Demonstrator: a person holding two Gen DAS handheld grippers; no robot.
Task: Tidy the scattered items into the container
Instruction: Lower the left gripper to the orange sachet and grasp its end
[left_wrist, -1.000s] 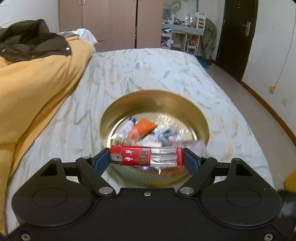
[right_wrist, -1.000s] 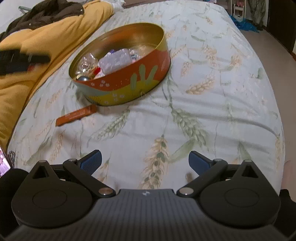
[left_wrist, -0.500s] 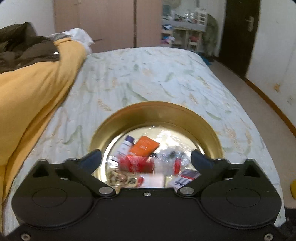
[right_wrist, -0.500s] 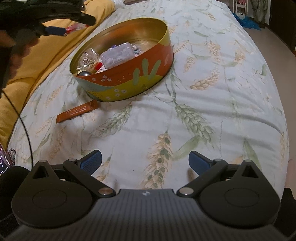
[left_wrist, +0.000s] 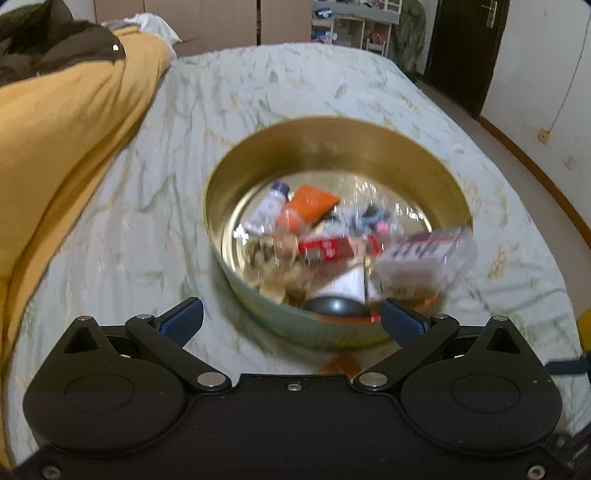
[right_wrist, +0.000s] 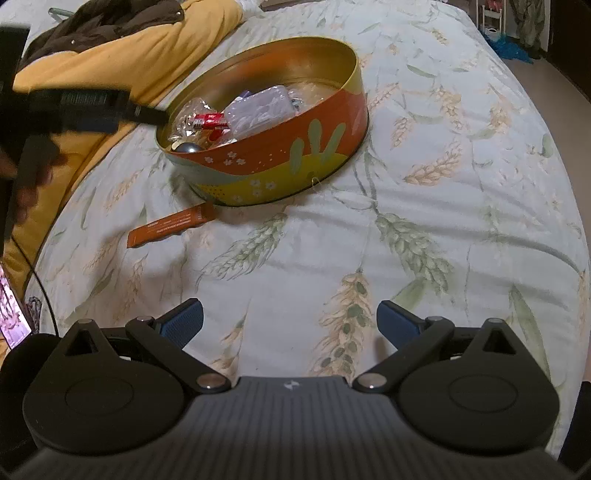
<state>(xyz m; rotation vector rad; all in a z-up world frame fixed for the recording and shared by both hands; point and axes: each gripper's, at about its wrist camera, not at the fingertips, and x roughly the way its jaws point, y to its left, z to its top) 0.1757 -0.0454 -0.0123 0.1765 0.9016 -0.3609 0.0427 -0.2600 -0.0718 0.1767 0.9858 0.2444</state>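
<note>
Left wrist view: the left tongs (left_wrist: 291, 321) stand wide with nothing between the blue pads, poised just short of the near rim of the round tin (left_wrist: 332, 147), which sits on the bed (left_wrist: 295, 81). Inside the tin, blurred, lie a red lighter (left_wrist: 332, 249), an orange sachet (left_wrist: 312, 203), a small white bottle (left_wrist: 269, 208), a clear plastic box (left_wrist: 424, 258) and a dark ball (left_wrist: 334, 306). A yellow quilt (left_wrist: 66, 140) is heaped at the left. Right wrist view: the right tongs (right_wrist: 290, 321) also stand wide and empty over the leaf-printed bed sheet, well apart from the tin. The tin shows an orange and yellow outer wall with the lighter and the clear box inside. One orange packet (right_wrist: 171, 225) lies on the sheet just beside the tin's base, outside it. The left tongs appear as a dark blurred shape at the tin's left rim.
</note>
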